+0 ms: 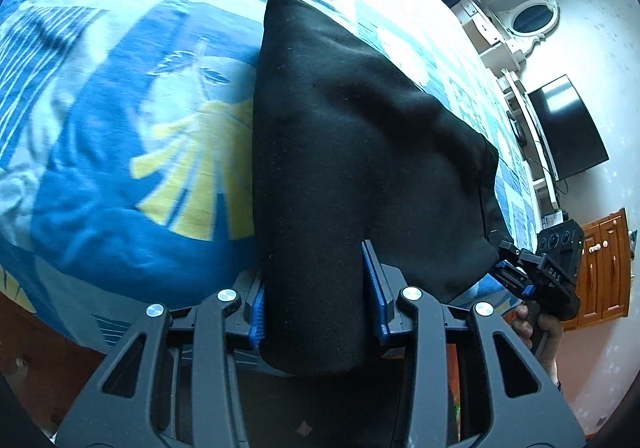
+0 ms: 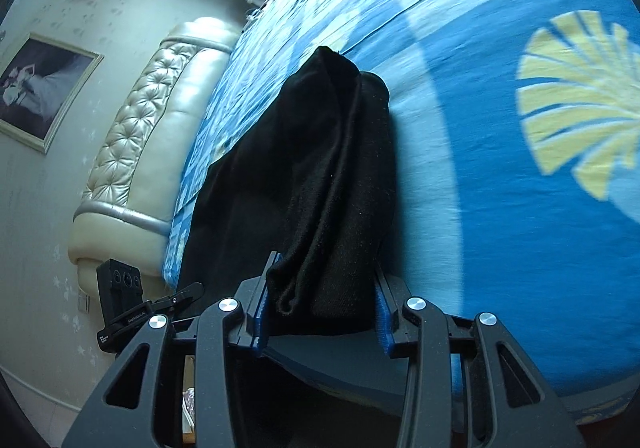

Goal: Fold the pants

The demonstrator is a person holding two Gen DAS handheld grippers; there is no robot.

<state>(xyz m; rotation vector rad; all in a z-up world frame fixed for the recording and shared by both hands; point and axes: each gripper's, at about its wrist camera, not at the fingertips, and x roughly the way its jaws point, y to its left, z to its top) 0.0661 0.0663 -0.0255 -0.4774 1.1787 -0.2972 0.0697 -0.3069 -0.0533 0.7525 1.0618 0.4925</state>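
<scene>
Both grippers, left and right, clamp bunched edges of the black pants lifted off the bed, mid-fold I'd say, next needing an even carry-over to lay flat.

Each wrist camera sits just behind its own gripper, looking steeply down at the bed from close up. Both views share the black pants at centre; the left view shows the right gripper at 4 o'clock.
</scene>
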